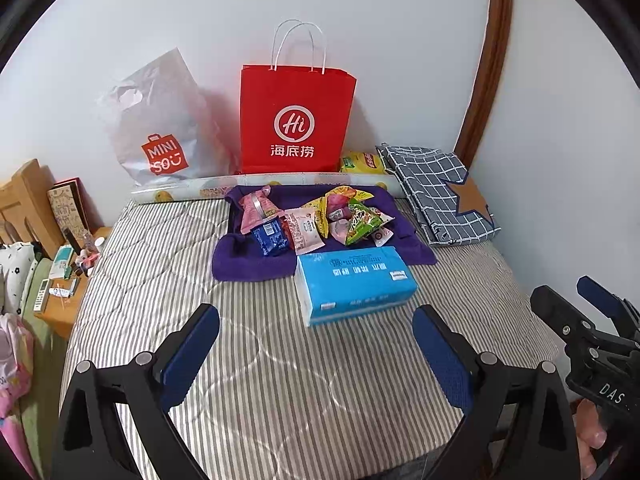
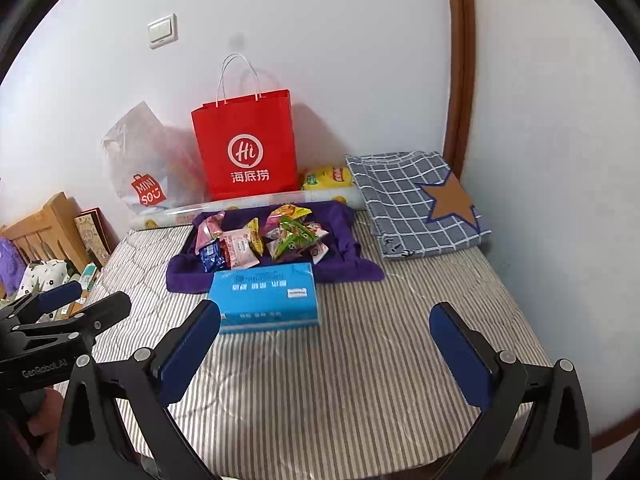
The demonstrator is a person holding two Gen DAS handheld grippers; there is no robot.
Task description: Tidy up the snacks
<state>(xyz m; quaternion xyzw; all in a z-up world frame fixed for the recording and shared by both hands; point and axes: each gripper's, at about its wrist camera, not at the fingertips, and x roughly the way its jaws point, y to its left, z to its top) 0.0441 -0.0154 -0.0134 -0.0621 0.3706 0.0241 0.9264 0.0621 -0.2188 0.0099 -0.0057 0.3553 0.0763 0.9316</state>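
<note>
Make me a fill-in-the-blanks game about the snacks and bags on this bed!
1. The snack packets lie in a pile on a ____ cloth.
2. The tall paper bag standing against the wall is ____.
3. The blue tissue pack lies right in front of the ____ cloth.
4. The folded checked cloth has a brown ____ on it.

Missing words: purple; red; purple; star
</note>
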